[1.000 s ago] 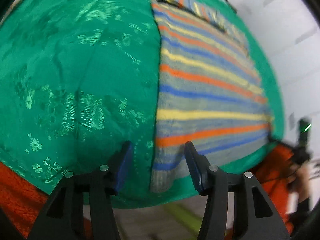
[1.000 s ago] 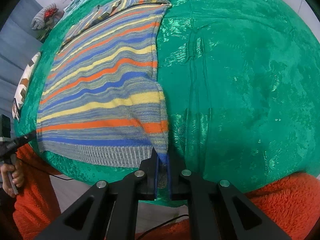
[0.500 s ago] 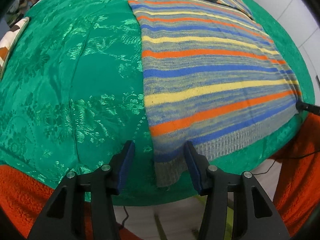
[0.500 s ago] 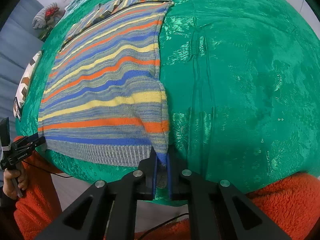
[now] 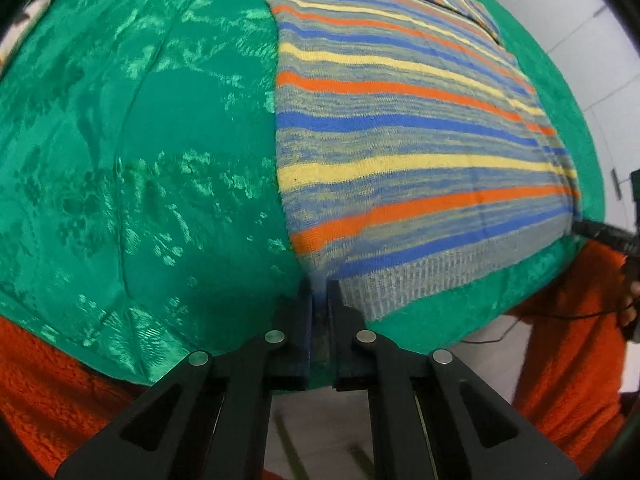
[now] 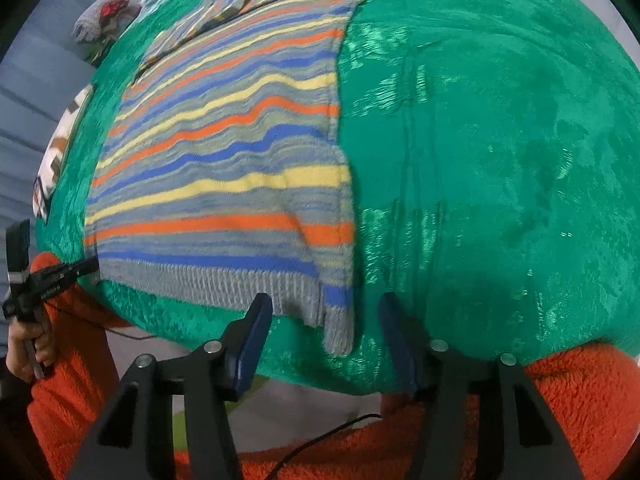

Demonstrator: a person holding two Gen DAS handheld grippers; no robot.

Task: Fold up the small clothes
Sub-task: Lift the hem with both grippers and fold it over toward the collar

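A: Where is the sweater (image 5: 400, 152)?

B: It lies flat on the green cloth (image 5: 140, 140) that covers the worktop. Its grey bottom edge is at the near side.

A: What do the left tongs (image 5: 319, 292) do?

B: They are pinched tight on the near left corner of the sweater.

A: And the right tongs (image 6: 326, 312)?

B: They are spread wide, with nothing in them. The near right corner of the sweater (image 6: 224, 184) hangs between the two fingers, over the edge.

A: Does one camera see more?

B: Yes. The right one shows a grey bundle (image 6: 98, 20) far to the left. The left one shows a white wall (image 5: 580, 12) far to the right. Both show orange fuzzy sleeves (image 6: 568, 408).
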